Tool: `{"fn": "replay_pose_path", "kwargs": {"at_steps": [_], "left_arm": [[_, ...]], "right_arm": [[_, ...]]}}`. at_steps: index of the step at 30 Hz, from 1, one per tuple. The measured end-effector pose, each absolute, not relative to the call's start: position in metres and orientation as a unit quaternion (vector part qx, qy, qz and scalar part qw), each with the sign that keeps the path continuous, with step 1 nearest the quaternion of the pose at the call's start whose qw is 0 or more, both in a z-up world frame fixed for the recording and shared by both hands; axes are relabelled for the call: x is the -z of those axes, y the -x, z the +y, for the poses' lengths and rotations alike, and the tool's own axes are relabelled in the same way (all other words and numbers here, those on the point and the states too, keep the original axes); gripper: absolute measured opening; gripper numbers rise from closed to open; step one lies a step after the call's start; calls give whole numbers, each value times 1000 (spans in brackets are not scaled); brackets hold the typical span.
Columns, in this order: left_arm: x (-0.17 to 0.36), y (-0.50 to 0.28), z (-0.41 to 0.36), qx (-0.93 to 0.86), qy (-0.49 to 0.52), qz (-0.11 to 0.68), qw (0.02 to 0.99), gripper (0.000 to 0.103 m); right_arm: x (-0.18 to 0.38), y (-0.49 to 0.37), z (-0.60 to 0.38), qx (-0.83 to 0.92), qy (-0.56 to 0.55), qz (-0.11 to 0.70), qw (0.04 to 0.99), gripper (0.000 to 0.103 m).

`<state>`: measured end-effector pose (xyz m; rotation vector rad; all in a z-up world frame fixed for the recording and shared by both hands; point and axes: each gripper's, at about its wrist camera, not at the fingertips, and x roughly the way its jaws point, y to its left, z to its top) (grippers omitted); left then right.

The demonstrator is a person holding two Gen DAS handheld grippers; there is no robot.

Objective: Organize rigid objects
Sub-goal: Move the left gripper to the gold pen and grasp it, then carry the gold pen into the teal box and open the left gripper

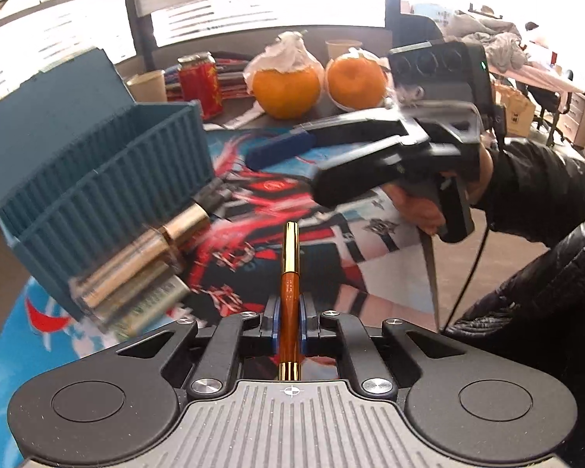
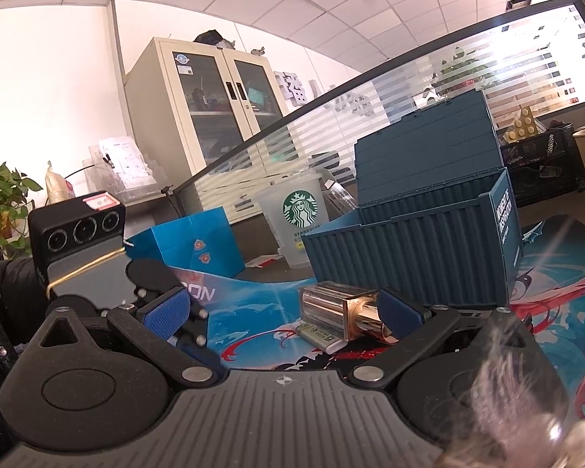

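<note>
Printed mat (image 1: 331, 241) in bright office

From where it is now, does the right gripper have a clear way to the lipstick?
Probably yes. The right gripper is open and empty, and the lipstick lies on the mat just ahead of its fingers, beside the blue box. Nothing lies between them; the box wall close behind may crowd the far finger.

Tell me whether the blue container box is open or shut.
Open: the box has its lid swung up behind, and its ribbed walls stand uncovered on top.
</note>
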<state>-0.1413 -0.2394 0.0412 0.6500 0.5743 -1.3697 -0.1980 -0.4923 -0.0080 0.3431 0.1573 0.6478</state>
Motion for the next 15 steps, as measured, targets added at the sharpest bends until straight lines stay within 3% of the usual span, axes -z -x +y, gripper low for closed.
{"fn": "replay_pose_path", "kwargs": {"at_steps": [15], "left_arm": [[-101, 112, -260, 593, -327, 195, 709, 8]], "right_arm": [[10, 202, -496, -331, -171, 64, 926, 103]]}}
